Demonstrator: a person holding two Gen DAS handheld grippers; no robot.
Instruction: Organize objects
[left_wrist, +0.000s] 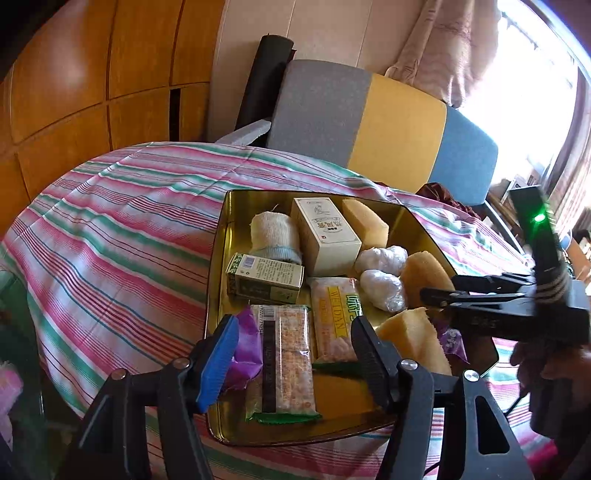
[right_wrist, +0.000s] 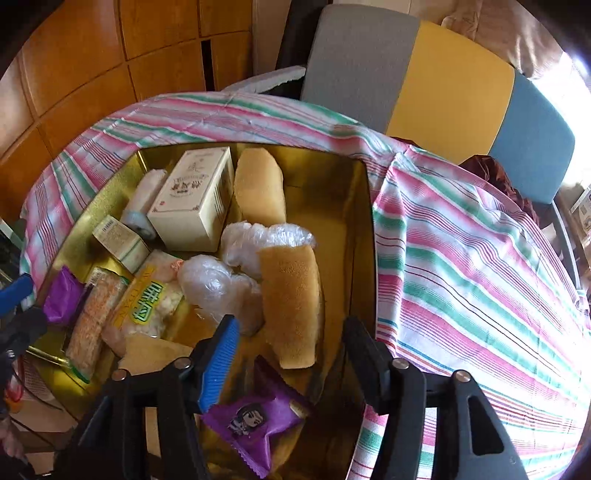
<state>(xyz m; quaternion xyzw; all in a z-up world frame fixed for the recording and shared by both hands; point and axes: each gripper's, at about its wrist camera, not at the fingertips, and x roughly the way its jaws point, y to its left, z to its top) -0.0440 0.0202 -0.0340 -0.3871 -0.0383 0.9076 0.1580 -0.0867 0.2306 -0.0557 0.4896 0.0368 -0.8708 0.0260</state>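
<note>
A gold tray (left_wrist: 221, 236) on the striped cloth holds snack packets, boxes, yellow sponges and wrapped white balls. My left gripper (left_wrist: 295, 354) is open over the tray's near end. A clear cracker-bar packet (left_wrist: 284, 354) lies between its fingers, touching neither pad, and a purple packet (left_wrist: 243, 343) rests beside the blue pad. My right gripper (right_wrist: 291, 358) is open above the tray's right side. A purple snack packet (right_wrist: 255, 421) lies loose in the tray under it, and a yellow sponge (right_wrist: 291, 306) lies just ahead. In the left wrist view the right gripper (left_wrist: 439, 290) reaches in from the right.
Further back in the tray (right_wrist: 365, 221) are a cream box (left_wrist: 325, 236), a rolled white towel (left_wrist: 271, 232) and a green box (left_wrist: 266, 280). Striped cloth (left_wrist: 110, 221) covers the table. A grey, yellow and blue chair (left_wrist: 369, 122) stands behind it, before wooden cabinets (left_wrist: 92, 74).
</note>
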